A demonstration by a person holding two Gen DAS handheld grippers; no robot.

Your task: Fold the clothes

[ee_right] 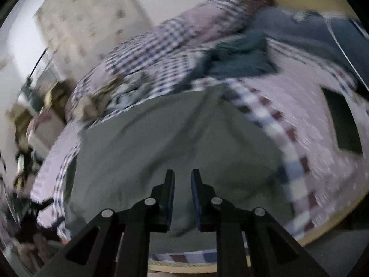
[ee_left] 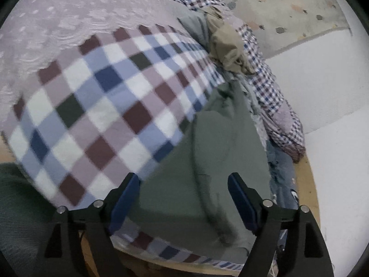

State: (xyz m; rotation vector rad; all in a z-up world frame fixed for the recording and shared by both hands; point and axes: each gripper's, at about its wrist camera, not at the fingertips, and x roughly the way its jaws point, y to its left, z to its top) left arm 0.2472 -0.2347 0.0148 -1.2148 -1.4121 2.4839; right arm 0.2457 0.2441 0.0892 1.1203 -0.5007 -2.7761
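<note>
Green garment [ee_left: 207, 161] on checked blanket [ee_left: 103, 106]; no legible writing.

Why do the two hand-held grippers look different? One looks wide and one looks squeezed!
The left hand-held gripper has its jaws spread wide apart, while the right hand-held gripper has its jaws close together with only a narrow gap. The left one hangs over the edge where the green garment meets the checked blanket; the right one hangs over green cloth only. Both have black arms, blue pads, and hold nothing.
</note>
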